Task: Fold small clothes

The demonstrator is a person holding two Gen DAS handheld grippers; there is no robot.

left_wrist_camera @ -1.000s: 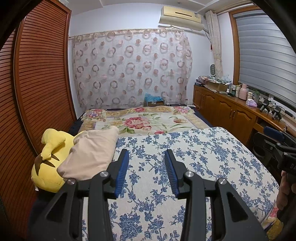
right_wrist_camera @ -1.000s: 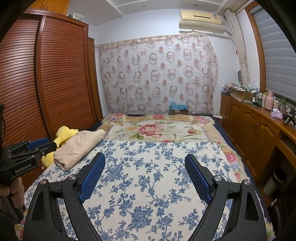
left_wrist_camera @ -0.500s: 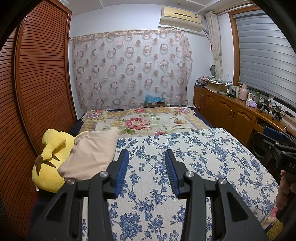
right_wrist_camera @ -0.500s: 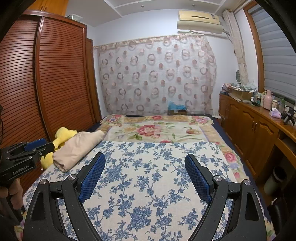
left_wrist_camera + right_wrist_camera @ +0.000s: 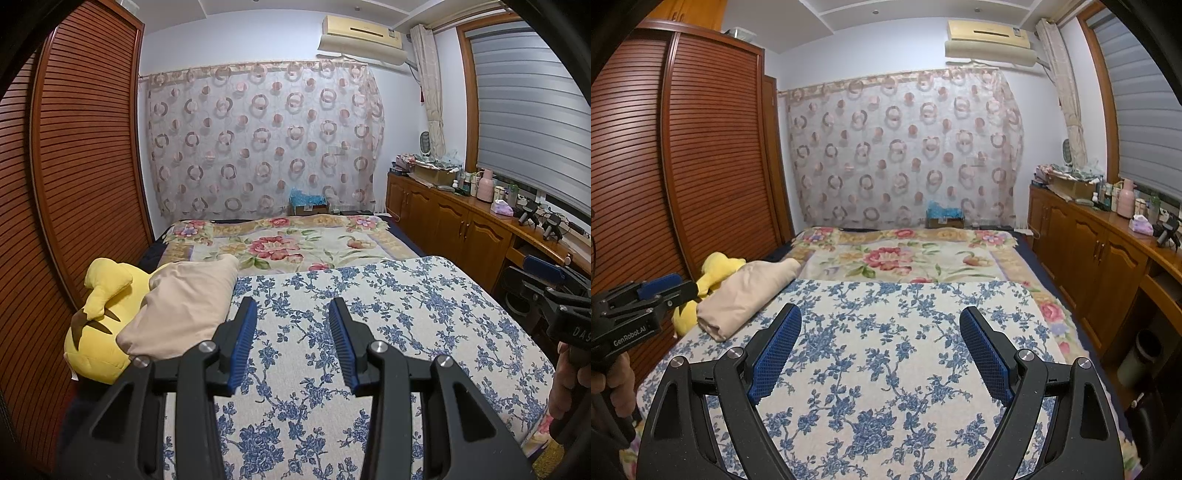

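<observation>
Blue-floral woven bedspread (image 5: 406, 314) fills my near view; beige folded cloth (image 5: 184, 306) lies far left against yellow plush (image 5: 103, 332). Left gripper (image 5: 291, 332) half spread, right gripper (image 5: 881, 347) wide, both empty.

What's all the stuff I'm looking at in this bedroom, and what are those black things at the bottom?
Blue-flowered cover: one, white and blue, near end of bed.
Rose-patterned blanket: one, cream and pink, far end of bed.
Beige folded cloth: one, left edge of bed, lying against the toy.
Plush toy: one, yellow, beside the wardrobe.
Wardrobe: one, reddish-brown slatted, left wall.
Curtain: one, sheer with rings, back wall.
Air conditioner: one, cream, above curtain.
Cabinets: brown row, right wall, cluttered top.
Left claw: black with blue pads, open, empty.
Right claw: same, open wider, empty.
</observation>
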